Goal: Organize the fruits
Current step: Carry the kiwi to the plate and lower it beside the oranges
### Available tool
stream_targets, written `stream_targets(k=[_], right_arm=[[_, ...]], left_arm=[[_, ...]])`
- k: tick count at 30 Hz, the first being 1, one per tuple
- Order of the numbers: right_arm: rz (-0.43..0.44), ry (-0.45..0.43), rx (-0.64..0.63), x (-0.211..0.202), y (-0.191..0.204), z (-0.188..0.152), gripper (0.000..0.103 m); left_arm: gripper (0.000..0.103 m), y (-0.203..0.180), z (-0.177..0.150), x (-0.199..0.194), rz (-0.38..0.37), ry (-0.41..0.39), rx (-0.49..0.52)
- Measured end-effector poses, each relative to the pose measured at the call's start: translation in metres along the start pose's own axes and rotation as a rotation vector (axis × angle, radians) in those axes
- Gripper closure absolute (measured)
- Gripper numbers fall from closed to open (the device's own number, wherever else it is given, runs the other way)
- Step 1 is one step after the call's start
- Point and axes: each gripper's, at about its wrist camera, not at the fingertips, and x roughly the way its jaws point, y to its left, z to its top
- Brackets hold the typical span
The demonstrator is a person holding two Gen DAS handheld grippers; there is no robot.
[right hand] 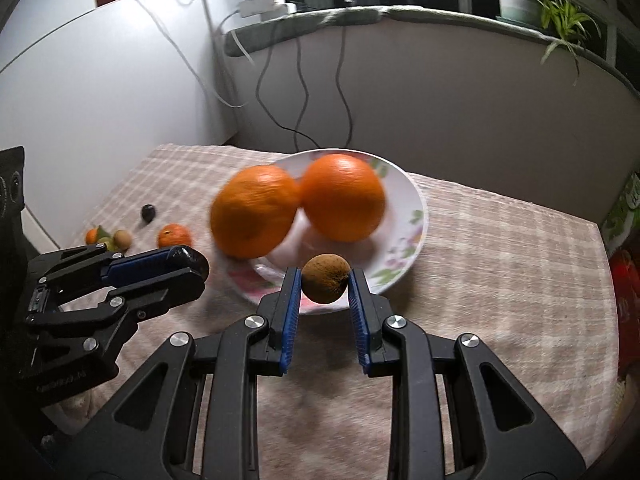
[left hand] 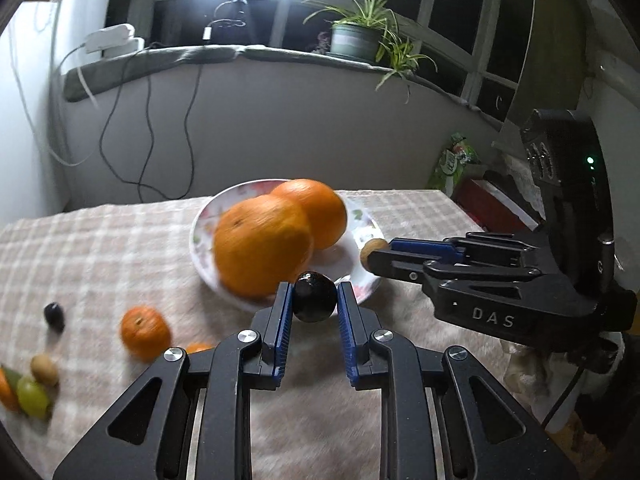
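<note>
A white flowered plate on the checked tablecloth holds two big oranges. My left gripper is shut on a small dark round fruit, held just at the plate's near rim. My right gripper is shut on a small brown round fruit over the plate's near edge. In the left wrist view the right gripper reaches in from the right with the brown fruit at its tip. In the right wrist view the left gripper comes in from the left.
Loose fruit lies left of the plate: a small mandarin, a dark grape, a brown fruit and a green grape. Red and green packages stand past the table's right edge. Cables hang on the wall behind.
</note>
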Motion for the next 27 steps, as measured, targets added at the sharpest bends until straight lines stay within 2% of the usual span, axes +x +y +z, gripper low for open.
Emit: stream_targets(k=[6, 21, 23, 27], right_arm=[[0.006, 0.005, 0.021, 0.01, -0.017, 0.005, 0.078], [0.018, 0.004, 0.016, 0.018, -0.028, 0.012, 0.078], [0.015, -0.001, 0.014, 0.018, -0.028, 0.012, 0.078], [0.008, -0.004, 0.012, 0.017, -0.028, 0.013, 0.076]], left_arm=[[0.082, -0.014, 0.005, 0.017, 0.001, 0.013, 0.046], [0.082, -0.037, 0.012, 0.036, 0.034, 0.005, 0.136], [0.072, -0.037, 0.013, 0.037, 0.04, 0.007, 0.136], [0.069, -0.036, 0.012, 0.036, 0.042, 0.003, 0.137]])
